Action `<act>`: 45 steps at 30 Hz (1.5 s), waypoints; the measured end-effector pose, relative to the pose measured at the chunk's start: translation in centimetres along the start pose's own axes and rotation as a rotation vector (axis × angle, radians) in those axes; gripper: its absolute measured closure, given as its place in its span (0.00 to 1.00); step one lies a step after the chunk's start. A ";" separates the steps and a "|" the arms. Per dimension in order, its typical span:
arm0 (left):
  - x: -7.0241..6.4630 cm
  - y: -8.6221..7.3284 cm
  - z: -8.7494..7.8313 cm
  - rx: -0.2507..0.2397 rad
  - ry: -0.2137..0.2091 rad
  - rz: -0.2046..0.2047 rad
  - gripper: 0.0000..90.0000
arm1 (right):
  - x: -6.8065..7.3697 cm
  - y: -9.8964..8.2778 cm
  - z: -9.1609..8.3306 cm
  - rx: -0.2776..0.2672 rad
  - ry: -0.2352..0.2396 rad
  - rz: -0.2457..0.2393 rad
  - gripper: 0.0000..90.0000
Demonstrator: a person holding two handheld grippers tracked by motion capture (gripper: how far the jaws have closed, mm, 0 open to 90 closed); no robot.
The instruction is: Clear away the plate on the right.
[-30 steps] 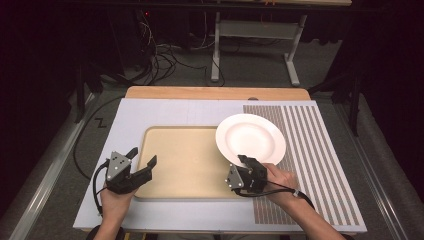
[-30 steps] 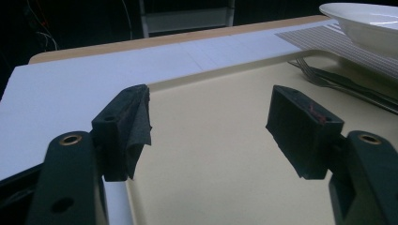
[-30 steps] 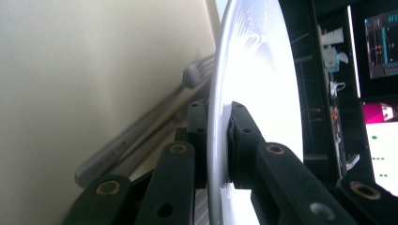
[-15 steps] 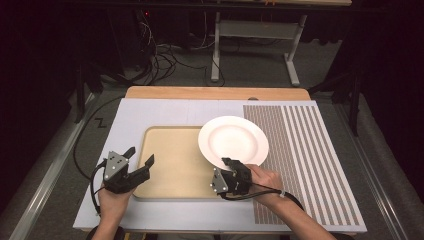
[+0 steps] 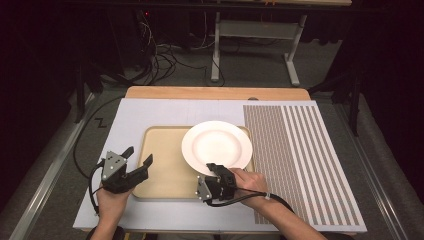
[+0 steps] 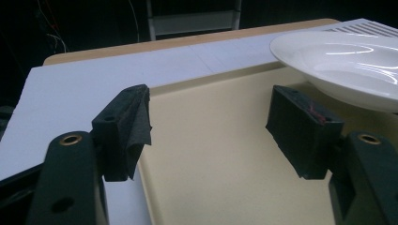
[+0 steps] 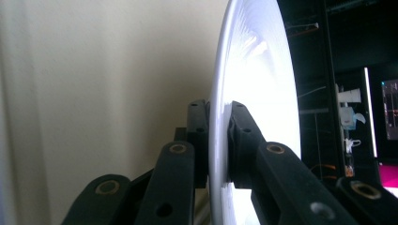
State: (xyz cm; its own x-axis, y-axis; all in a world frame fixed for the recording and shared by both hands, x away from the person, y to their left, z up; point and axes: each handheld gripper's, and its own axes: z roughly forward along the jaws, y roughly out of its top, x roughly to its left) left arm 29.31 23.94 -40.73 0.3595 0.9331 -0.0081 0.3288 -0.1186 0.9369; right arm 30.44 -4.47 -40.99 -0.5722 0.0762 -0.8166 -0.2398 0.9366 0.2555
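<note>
Because the right gripper (image 5: 214, 169) pinches only the white plate's (image 5: 216, 147) rim above the tray (image 5: 162, 165), it could tip loose, while the left gripper's (image 5: 136, 159) fingers gape empty.

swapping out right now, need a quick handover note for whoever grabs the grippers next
Right gripper: shut on the near rim of the white plate, one jaw above the rim and one below.
Left gripper: open, holding nothing, at the near left corner of the beige tray.
Plate: over the right half of the tray, its right edge reaching just past the tray's edge toward the striped mat. In the left gripper view it appears lifted off the tray floor.
Done: plate gripped and brought over the tray.
Left: probably centre the plate, lower it onto the tray and open the right gripper.
</note>
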 end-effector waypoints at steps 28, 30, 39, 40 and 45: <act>0.1 0.0 -0.1 0.001 0.011 -0.008 0.35 | 2.8 3.4 2.3 -0.052 0.081 -0.073 0.91; 0.1 0.0 -0.1 0.002 0.010 -0.006 0.35 | 2.9 3.4 2.4 -0.052 0.076 -0.081 0.91; 0.1 0.0 -0.1 0.002 0.009 -0.006 0.35 | 3.3 3.6 3.0 -0.059 0.100 -0.078 0.92; 0.1 0.0 -0.1 0.001 0.009 -0.007 0.35 | 3.4 3.6 3.1 -0.056 0.097 -0.080 0.92; 0.1 0.0 -0.1 0.002 0.009 -0.006 0.35 | 3.0 3.6 3.3 -0.061 0.103 -0.052 0.92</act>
State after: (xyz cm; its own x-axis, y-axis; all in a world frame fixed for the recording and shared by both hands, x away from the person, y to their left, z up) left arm 29.21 24.08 -40.69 0.3498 0.9368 -0.0102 0.3328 -0.1141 0.9361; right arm 30.44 0.25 -44.18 -0.6349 -0.0101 -0.7725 -0.3167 0.9154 0.2483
